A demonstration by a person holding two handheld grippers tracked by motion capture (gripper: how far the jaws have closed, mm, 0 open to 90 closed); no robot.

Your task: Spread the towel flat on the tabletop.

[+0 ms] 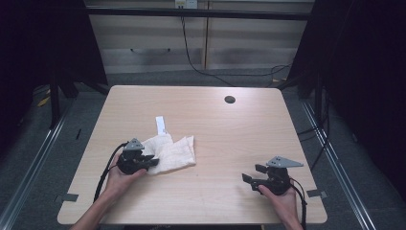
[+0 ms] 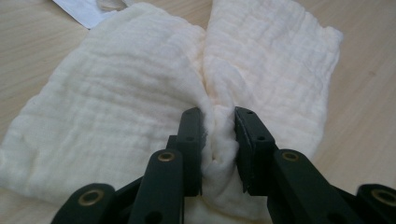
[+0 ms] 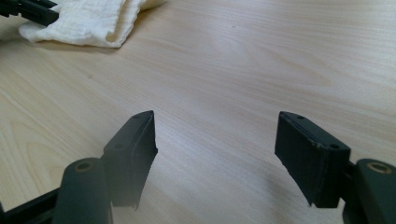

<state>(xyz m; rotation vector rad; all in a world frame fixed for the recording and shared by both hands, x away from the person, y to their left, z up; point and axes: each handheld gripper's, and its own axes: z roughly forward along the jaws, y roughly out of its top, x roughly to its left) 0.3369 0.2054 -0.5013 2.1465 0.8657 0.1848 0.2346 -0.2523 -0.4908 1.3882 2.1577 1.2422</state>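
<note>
Left gripper (image 1: 149,161) sits at lower left of the high view, on the near edge of the cloth (image 1: 174,151). In the left gripper view my jaws have a bunched fold of cloth (image 2: 140,98) pinched between them, so I'd call it clamped on the cloth. The cloth lies crumpled on the table (image 1: 230,139), left of centre, with a small white paper slip (image 1: 161,125) just beyond it, upper left in the left gripper view. Step in hand, I reckon: securing the pinch before lifting or spreading. Next move needs a slow lift to check the fold holds. Right gripper (image 1: 252,174) at lower right hovers over bare table, jaws wide apart, nothing between them, well clear of the cloth (image 3: 88,21). It'd need to cross left to take a second edge.
</note>
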